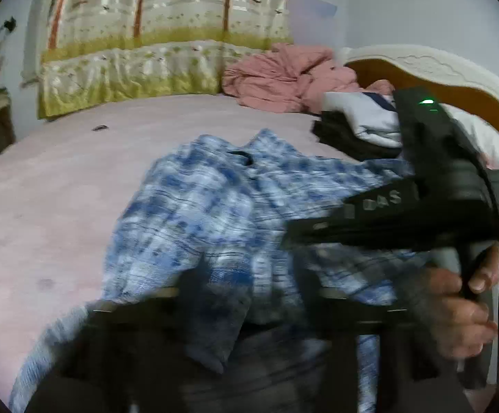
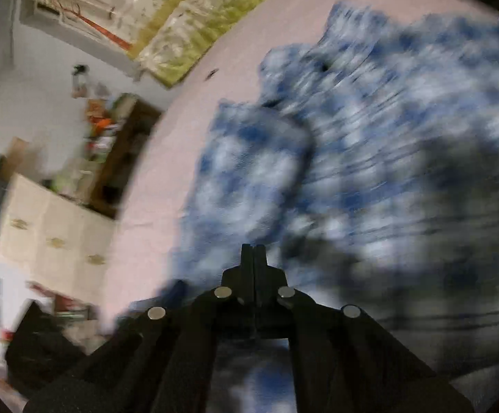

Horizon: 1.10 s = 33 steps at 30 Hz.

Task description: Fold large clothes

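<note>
Pink quilt (image 1: pixel 284 75), patterned curtain (image 1: pixel 146 44), white dresser (image 2: pixel 50 227)

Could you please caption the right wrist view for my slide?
Shut right hand-held gripper over a blurred blue-and-white shirt on the pink bed.

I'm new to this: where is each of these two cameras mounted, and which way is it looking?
Left wrist view: sits on the left gripper, looking across the bed at the blue plaid shirt toward the curtain; its own blurred fingers show, plus the right gripper and the hand holding it.
Right wrist view: sits on the right gripper, tilted down at the shirt; only its shut fingers show.
Shared: shirt, bed, curtain.
</note>
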Motion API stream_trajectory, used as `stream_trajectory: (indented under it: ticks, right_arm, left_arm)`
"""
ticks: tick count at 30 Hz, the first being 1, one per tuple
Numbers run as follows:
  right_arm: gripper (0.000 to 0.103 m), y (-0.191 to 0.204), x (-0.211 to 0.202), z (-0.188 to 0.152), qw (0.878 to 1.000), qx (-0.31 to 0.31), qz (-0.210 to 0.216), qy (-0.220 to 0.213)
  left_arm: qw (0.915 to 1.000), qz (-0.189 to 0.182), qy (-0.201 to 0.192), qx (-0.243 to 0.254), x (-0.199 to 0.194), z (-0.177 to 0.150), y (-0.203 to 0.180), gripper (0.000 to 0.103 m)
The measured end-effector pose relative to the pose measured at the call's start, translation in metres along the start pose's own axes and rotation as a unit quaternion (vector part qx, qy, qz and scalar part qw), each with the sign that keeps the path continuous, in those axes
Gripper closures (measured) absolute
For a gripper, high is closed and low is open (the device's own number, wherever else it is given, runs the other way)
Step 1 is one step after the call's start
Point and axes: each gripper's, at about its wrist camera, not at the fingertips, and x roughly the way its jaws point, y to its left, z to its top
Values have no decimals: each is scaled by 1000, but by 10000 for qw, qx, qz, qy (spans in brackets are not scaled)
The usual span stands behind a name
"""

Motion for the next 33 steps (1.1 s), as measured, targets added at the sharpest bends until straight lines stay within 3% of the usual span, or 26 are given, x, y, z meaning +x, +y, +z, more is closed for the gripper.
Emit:
stream_trajectory:
  ticks: [2,4,5,6,7,8,9,11,14,16,18,19,20,23,26,28,30,33]
  right_arm:
    - [101,1,-8,1,9980,-346,-469,-246]
    - [98,0,-11,1,9968,-481,-599,-212]
    - [92,-1,-11,3,9969,-507,-591,-116]
    - [83,0,-6,4,9965,-563,-611,21]
    - [62,1,-5,4,9961,-635,-599,94]
    - [52,3,-3,4,9953,-733,-621,115]
    - [52,7,-1,4,9944,-836,-634,113]
    - [52,12,6,4,9933,-945,-635,204]
    - [50,14,26,1,9911,-982,-676,599]
    - [48,21,38,0,9886,-1123,-776,632]
    - [56,25,45,1,9876,-1188,-863,552]
    - [90,26,47,3,9879,-1159,-890,520]
    - [100,26,47,5,9887,-1091,-886,529]
    - [100,22,28,9,9914,-1030,-802,124]
    - [100,21,-6,15,9880,-1182,-895,-433]
    - [100,20,-22,19,9868,-1240,-884,-545]
    - [100,21,-32,21,9839,-1368,-998,-571]
    - [100,26,-49,22,9706,-1739,-1440,-833]
  left_arm:
    - [9989,443,35,174,-2,2,3,34]
    - [9899,1272,343,530,7,2,6,34]
    - [9846,1560,446,658,12,1,8,34]
    - [9741,2033,580,802,19,-2,15,34]
    - [9613,2544,689,806,24,-6,26,34]
    - [9547,2812,739,629,26,-8,39,34]
    - [9544,2870,739,353,23,-7,52,34]
    - [9547,2884,584,-451,9,-5,88,34]
    - [9496,2979,425,-881,-7,-7,120,36]
    - [9603,2604,321,-943,-14,-9,127,36]
    - [9736,2114,134,-855,-23,-8,122,36]
    - [9807,1828,12,-698,-27,-6,114,35]
    - [9861,1569,-68,-537,-31,-4,105,35]
    - [9965,813,-189,-29,-34,7,71,35]
    - [9988,298,75,377,-22,14,38,27]
    - [9966,317,378,666,-2,16,19,23]
    - [9914,674,728,855,22,13,8,23]
    - [9854,1209,1042,595,42,5,20,28]
